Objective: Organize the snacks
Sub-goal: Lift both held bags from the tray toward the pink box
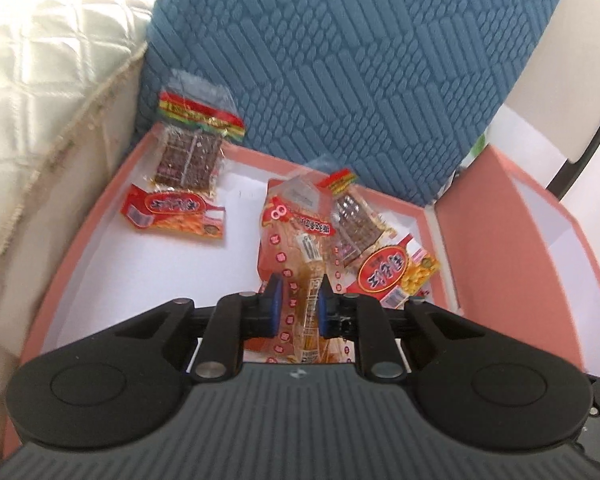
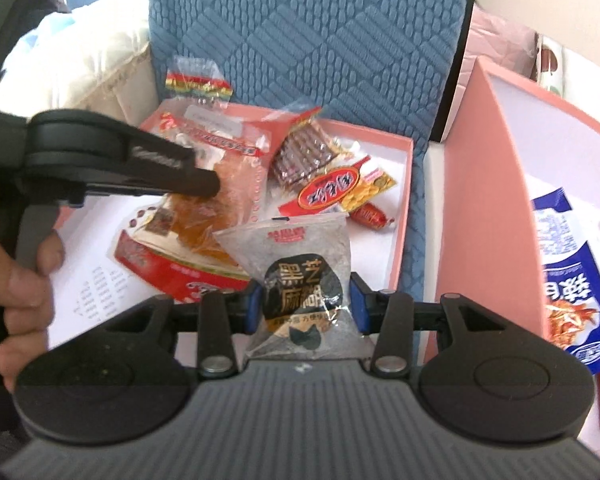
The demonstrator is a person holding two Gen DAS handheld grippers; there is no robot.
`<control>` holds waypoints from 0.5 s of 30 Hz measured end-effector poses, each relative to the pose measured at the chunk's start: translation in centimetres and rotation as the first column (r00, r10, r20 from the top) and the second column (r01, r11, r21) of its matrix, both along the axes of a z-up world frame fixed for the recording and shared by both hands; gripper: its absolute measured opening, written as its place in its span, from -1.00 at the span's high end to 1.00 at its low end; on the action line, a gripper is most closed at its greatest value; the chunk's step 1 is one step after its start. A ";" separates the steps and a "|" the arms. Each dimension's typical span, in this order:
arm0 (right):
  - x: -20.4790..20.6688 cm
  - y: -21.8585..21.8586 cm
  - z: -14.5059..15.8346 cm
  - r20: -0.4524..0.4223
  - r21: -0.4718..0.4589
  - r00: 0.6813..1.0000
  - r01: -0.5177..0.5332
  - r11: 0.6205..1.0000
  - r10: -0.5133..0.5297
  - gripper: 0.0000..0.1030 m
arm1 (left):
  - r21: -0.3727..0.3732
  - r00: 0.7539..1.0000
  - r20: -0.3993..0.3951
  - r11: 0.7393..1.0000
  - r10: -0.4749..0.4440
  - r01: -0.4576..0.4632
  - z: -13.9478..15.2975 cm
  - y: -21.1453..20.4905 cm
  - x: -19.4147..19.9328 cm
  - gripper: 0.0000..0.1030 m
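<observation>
pink box; five packets | left claw clamps orange packet; right claw clamps grey packet

Blue quilted chair back, upright right behind everything. Cream quilted bedding with a frayed braided edge pressed against its left side. White wall and a dark curved bar at right.

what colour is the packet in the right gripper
Silver-grey with a black label, held in the right gripper: the packet shows best in the right wrist view.

Black grippers, blue-padded jaws, ribbed grey bodies.
</observation>
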State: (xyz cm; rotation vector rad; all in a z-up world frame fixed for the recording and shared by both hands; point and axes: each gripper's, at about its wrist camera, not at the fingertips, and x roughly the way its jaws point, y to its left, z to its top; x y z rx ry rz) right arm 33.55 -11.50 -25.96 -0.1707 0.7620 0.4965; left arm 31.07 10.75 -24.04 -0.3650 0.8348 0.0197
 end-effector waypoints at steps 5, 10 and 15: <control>-0.8 -0.9 1.3 0.018 0.030 1.000 0.015 0.999 -0.015 0.11 | -0.008 1.000 0.023 1.000 0.011 -0.011 1.7 0.4 -1.7 0.62; -1.6 -1.7 2.5 0.038 0.059 0.999 0.032 0.998 -0.035 0.11 | -0.024 0.999 0.035 0.999 0.023 -0.022 3.0 0.5 -3.7 0.62; -2.6 -2.6 3.7 0.061 0.084 0.997 0.036 0.996 -0.041 0.11 | -0.029 0.998 0.052 0.999 0.019 -0.018 4.2 0.2 -5.7 0.62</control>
